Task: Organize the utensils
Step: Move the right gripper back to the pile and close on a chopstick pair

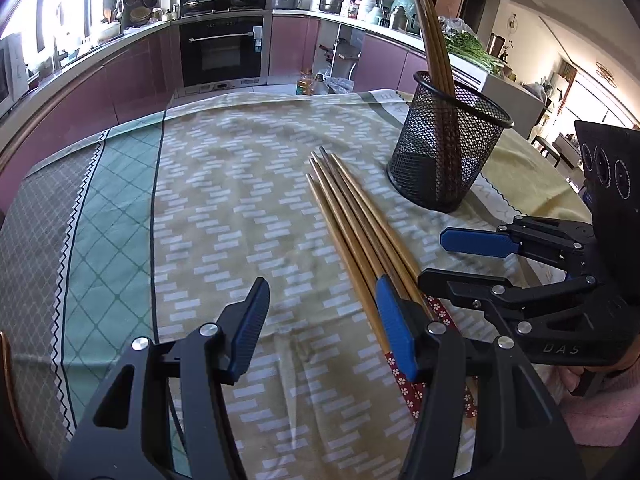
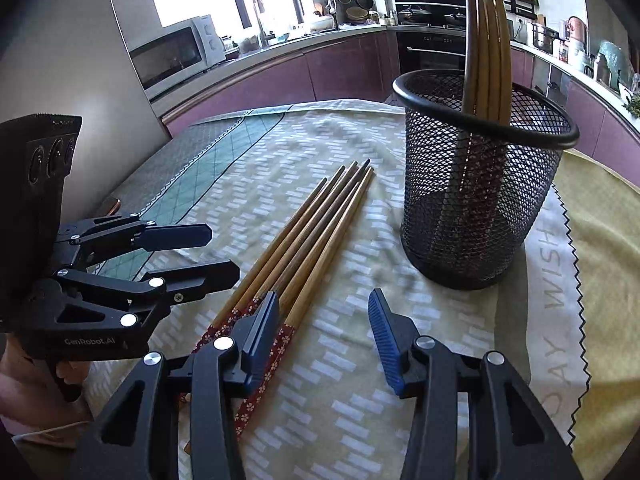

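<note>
A bundle of loose chopsticks (image 1: 352, 220) is lying flat on the patterned tablecloth (image 1: 224, 184) covering the table, tips pointing toward the far edge and the red flowered handle ends pointing toward the near edge. Just beside their tips, toward the far right corner, a black mesh cup (image 1: 448, 148) is standing upright with more chopsticks (image 1: 434, 44) leaning inside it, tips up.

The left gripper (image 1: 324, 316) is hovering low over the near part of the cloth with its jaws standing roughly half open and gripping nothing; its right blue pad is sitting against the left side of the loose bundle near the handle ends, while its left pad is hanging over bare cloth. In the right wrist view the right gripper (image 2: 324, 320) is also sitting about half open and holding nothing: its left pad is lying over the bundle where wood meets red wrapping, though I cannot tell whether it is touching, and its right pad is over bare cloth, apart from the cup. The two grippers are flanking the bundle, close together.
</note>
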Motion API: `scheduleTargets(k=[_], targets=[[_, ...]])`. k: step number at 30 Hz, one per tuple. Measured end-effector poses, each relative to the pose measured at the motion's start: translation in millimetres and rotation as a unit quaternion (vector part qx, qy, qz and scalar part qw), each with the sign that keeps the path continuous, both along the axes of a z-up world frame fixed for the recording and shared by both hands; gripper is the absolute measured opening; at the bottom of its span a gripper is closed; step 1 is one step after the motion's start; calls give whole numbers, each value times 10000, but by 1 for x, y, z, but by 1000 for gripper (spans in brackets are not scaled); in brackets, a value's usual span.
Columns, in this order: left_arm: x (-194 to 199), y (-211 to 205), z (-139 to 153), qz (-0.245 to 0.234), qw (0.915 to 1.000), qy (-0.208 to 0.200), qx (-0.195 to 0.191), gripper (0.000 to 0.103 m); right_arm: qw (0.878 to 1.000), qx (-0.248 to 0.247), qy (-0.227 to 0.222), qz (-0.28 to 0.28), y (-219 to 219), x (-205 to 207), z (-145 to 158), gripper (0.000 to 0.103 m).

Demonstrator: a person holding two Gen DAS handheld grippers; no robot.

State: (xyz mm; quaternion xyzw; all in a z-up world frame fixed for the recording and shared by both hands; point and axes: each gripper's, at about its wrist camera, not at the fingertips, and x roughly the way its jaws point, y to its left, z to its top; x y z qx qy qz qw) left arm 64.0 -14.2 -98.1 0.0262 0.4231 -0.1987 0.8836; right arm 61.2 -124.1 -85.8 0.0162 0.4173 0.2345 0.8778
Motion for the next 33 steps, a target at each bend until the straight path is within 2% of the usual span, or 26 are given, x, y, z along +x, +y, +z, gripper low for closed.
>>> scheduleTargets(k=[12,17,21,26,33], targets=[[3,-9,-8,-51,9999,50,139,53,9999,-123,-8,-35,4,1,-1,43],[5,-8,-9,-29,9999,55,161,49,9998,-179,-2,-59,3,2,-2,38],[5,-8,-10,-32,9997,27,226,46,9997,-225,17,-130,1,3,-2,30],[7,-8,-11,-47,9996,29,290,45,9994,-339,37,-105,2,4,-1,30],[21,-8,-10,-33,9996,81,276,32,9988,-483,-4,-116,11,21,0,30]])
